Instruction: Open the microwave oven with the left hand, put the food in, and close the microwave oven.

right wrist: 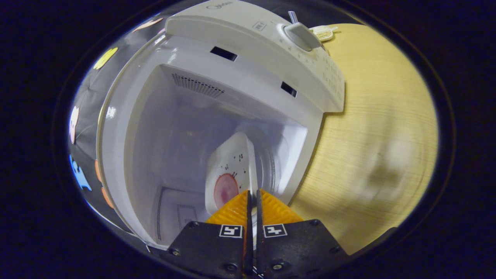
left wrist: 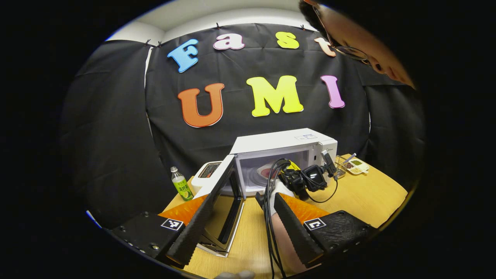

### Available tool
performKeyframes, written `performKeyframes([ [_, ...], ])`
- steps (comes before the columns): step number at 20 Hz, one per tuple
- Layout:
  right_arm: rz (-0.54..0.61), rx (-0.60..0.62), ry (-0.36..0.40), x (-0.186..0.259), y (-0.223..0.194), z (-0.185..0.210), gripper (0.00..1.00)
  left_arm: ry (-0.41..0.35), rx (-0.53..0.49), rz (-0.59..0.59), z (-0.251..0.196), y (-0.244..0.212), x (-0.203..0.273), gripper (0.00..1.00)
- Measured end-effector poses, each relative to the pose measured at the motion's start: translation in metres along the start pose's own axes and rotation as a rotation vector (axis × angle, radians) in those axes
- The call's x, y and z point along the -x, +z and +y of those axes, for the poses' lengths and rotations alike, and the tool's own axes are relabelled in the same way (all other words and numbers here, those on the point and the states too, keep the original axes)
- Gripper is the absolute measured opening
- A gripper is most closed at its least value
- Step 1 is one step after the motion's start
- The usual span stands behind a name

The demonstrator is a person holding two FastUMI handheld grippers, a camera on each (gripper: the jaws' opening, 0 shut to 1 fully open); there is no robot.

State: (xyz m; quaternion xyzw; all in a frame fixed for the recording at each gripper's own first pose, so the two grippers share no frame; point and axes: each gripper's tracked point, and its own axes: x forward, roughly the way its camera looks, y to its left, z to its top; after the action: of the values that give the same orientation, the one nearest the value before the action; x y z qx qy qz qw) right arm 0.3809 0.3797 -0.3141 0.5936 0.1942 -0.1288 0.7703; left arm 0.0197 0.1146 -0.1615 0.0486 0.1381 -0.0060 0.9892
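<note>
Sitting on one wooden table (left wrist: 364,197): one white microwave oven (left wrist: 285,145) standing with door open, one plate of food (right wrist: 232,170), one white toaster (left wrist: 207,174), one green-labelled bottle (left wrist: 181,185), one divided snack tray (left wrist: 357,166).

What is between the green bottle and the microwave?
In the left gripper view, a white toaster stands between the bottle and the microwave.

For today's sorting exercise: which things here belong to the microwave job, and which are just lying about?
Belong:
microwave
its open door
plate of food
right claw, shut on the plate
left claw, open

Lying about:
green bottle
toaster
snack tray
</note>
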Motion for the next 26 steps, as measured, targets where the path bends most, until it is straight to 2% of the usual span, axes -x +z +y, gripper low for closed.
performKeyframes([
  [2,-0.001,-0.026,0.060,0.002,0.001,0.010,0.12,0.000,-0.004,-0.002,0.000,0.000,0.001,0.97],
  [3,-0.003,-0.052,0.096,0.005,0.004,0.018,0.19,0.000,-0.005,-0.002,0.000,0.000,0.001,0.97],
  [5,-0.005,-0.015,0.124,0.013,0.009,0.024,0.34,0.003,-0.005,-0.003,0.001,0.001,0.002,0.97],
  [6,-0.010,0.024,0.133,0.020,0.012,0.026,0.53,0.004,-0.004,-0.010,0.002,0.004,0.002,0.97],
  [7,-0.016,0.058,0.145,0.025,0.010,0.027,0.68,0.007,0.000,-0.013,0.003,0.006,0.003,0.97],
  [8,-0.028,0.099,0.154,0.034,0.016,0.030,0.73,0.007,0.003,-0.018,0.003,0.008,0.003,0.97],
  [9,-0.045,0.149,0.154,0.045,0.023,0.032,0.85,0.007,0.010,-0.022,0.004,0.011,0.004,0.97],
  [10,-0.065,0.210,0.158,0.057,0.031,0.036,0.89,0.003,0.019,-0.024,0.003,0.014,0.004,0.97],
  [12,-0.118,0.356,0.178,0.085,0.054,0.046,0.93,0.005,0.030,-0.045,0.005,0.026,0.007,0.97],
  [15,-0.135,0.546,0.222,0.132,0.078,0.062,0.99,0.003,0.024,-0.083,0.008,0.044,0.014,0.97],
  [18,-0.169,0.799,0.243,0.185,0.113,0.062,0.99,-0.004,0.024,-0.116,0.012,0.058,0.016,0.96],
  [19,-0.177,0.858,0.253,0.202,0.122,0.059,1.00,-0.004,0.026,-0.127,0.013,0.063,0.017,0.88],
  [20,-0.179,0.911,0.256,0.218,0.130,0.053,1.00,-0.002,0.029,-0.138,0.015,0.066,0.018,0.97],
  [22,-0.163,0.990,0.237,0.247,0.144,0.039,1.00,-0.003,0.040,-0.155,0.016,0.072,0.019,0.97],
  [23,-0.160,1.022,0.225,0.260,0.150,0.030,0.91,0.000,0.045,-0.167,0.018,0.075,0.020,0.97],
  [24,-0.161,1.049,0.209,0.275,0.161,0.025,1.00,0.002,0.050,-0.175,0.022,0.077,0.020,0.88],
  [25,-0.177,1.072,0.201,0.289,0.171,0.023,1.00,0.011,0.055,-0.187,0.026,0.079,0.021,0.97],
  [26,-0.199,1.106,0.191,0.301,0.181,0.022,1.00,0.014,0.065,-0.191,0.030,0.080,0.021,0.97],
])
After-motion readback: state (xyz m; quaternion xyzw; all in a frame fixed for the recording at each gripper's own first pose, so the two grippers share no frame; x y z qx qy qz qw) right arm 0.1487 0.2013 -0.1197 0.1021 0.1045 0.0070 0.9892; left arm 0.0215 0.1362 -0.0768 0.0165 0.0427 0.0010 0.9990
